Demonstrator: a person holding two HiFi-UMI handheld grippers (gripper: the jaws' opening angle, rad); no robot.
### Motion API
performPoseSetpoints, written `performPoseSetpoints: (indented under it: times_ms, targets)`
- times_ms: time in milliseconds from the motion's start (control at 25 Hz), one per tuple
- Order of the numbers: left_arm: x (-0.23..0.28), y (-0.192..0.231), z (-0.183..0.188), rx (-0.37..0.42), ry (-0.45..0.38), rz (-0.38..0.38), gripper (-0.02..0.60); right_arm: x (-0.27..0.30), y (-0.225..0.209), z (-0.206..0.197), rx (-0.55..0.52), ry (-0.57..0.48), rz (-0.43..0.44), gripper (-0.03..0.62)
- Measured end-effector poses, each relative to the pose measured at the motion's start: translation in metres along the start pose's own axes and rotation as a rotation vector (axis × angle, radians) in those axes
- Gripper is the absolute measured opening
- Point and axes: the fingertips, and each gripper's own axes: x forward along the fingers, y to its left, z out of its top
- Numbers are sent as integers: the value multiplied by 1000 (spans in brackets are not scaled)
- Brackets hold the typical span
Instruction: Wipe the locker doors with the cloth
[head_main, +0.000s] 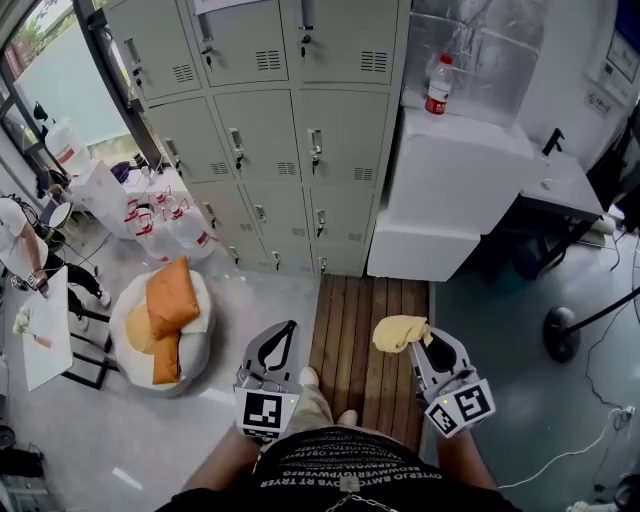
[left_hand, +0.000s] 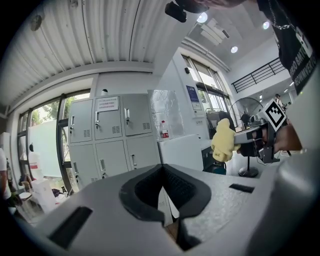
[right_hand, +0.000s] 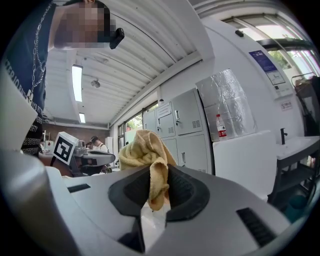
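Observation:
A bank of grey locker doors (head_main: 270, 130) stands ahead, seen also in the left gripper view as locker doors (left_hand: 110, 140) and in the right gripper view as locker doors (right_hand: 180, 125). My right gripper (head_main: 418, 343) is shut on a yellow cloth (head_main: 400, 331), which bunches above its jaws as the cloth (right_hand: 147, 155). The left gripper (head_main: 283, 338) is shut with nothing in it; its jaws meet at the tips (left_hand: 162, 172). Both grippers hang well short of the lockers, over a wooden slat mat (head_main: 365, 330). The cloth (left_hand: 223, 141) also shows in the left gripper view.
A white cabinet (head_main: 450, 200) with a red-labelled bottle (head_main: 438, 85) stands right of the lockers. Large water bottles (head_main: 170, 222) and a round seat with orange cushions (head_main: 165, 315) sit at the left. A fan base (head_main: 560, 335) and cables lie at the right.

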Motion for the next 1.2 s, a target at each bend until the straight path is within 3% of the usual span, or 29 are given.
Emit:
performPoseSetpoints:
  times_ms: [480, 840, 1200]
  targets:
    - [63, 53, 4, -11, -20, -28, 5, 69, -22, 9, -13, 30, -24, 63]
    - [100, 112, 1, -20, -38, 8, 5, 134, -29, 20, -38, 35, -7, 63]
    - [131, 135, -4, -37, -37, -49, 5, 181, -28, 24, -37, 39, -22, 63]
